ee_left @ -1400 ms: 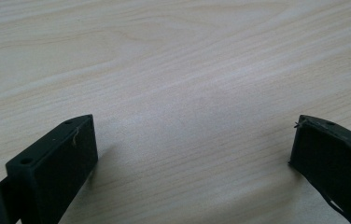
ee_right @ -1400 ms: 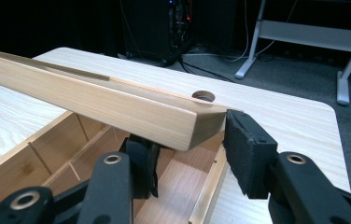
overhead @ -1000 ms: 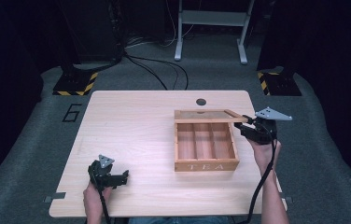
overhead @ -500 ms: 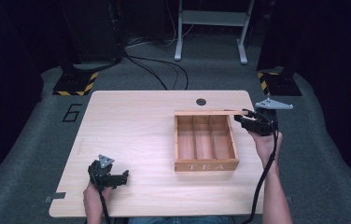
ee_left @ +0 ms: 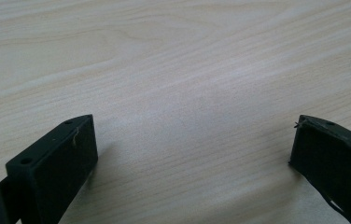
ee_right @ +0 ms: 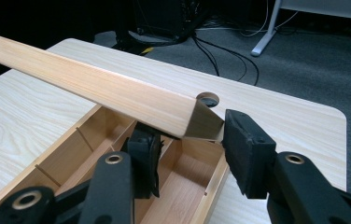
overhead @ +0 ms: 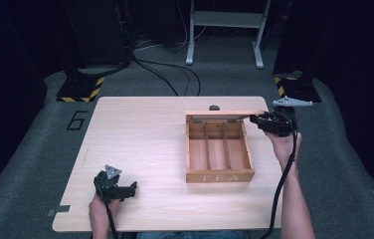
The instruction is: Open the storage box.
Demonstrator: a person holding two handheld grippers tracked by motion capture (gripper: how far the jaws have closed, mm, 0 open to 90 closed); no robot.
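Note:
A wooden tea box (overhead: 219,152) with three compartments and "TEA" on its front stands right of the table's middle. Its hinged lid (overhead: 225,113) is lifted at the far side, edge-on to the high view. My right gripper (overhead: 254,118) is shut on the lid's right front corner. In the right gripper view the pale lid (ee_right: 94,88) slants up to the left, with its corner pinched in my right gripper (ee_right: 190,135) over the box's near wall (ee_right: 213,186). My left gripper (overhead: 133,186) rests near the table's front left, open over bare wood, as does the left gripper (ee_left: 192,126) in its own view.
The light wooden table (overhead: 140,139) has a round cable hole (overhead: 214,107) just behind the lid. Grey carpet, cables, a white stand's legs (overhead: 225,35) and dark stands with striped bases (overhead: 80,89) lie beyond the far edge.
The right gripper has gone up and toward the far edge with the lid's corner, swinging the lid more upright. The left gripper has stayed put.

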